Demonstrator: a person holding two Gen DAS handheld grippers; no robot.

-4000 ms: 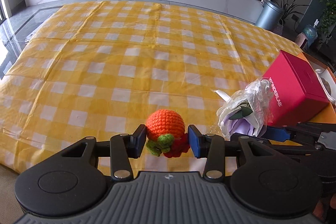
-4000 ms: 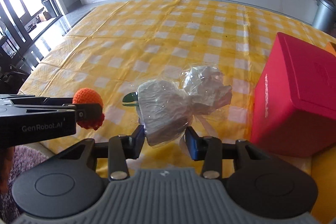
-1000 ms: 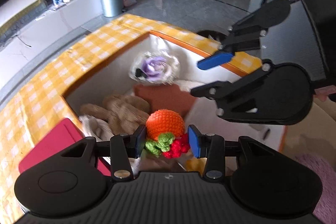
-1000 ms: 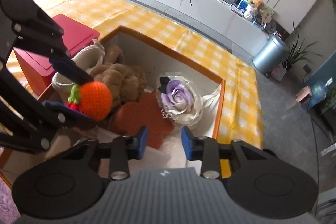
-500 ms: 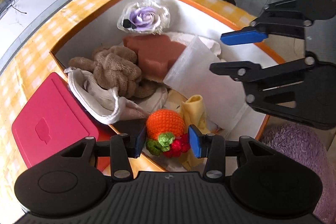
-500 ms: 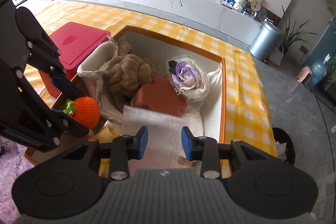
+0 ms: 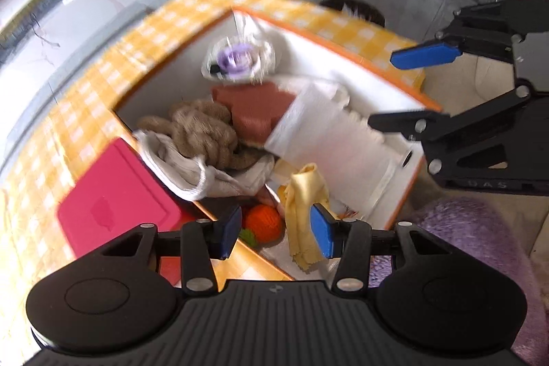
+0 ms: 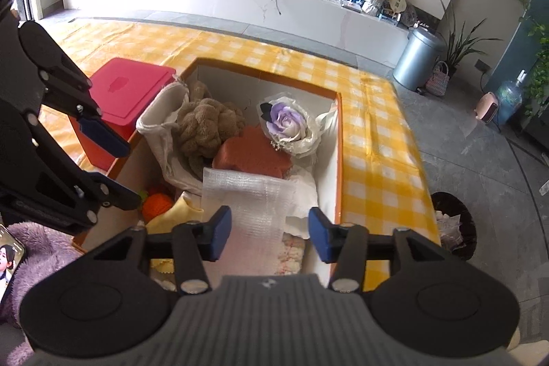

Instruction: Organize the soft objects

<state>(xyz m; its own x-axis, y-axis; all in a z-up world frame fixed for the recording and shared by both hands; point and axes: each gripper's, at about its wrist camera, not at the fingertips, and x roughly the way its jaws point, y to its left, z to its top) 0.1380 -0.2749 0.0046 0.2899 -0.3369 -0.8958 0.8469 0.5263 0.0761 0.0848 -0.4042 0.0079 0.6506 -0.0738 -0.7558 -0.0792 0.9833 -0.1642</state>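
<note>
Now the orange knitted ball (image 7: 263, 222) lies in the near corner of the box (image 7: 399, 84), beside a yellow cloth (image 7: 305, 194) — nothing grips it. The left gripper (image 7: 274, 230) hangs above with jaws wide apart. The right gripper (image 8: 269, 234) is spread wide too — holding nothing.

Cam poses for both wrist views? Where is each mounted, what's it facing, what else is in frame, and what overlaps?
Left wrist: on the open left gripper, looking down into the box; right gripper at the right edge.
Right wrist: on the open right gripper, facing the box and room; left gripper at the left edge.
Shared: crochet orange, purple rose.
</note>
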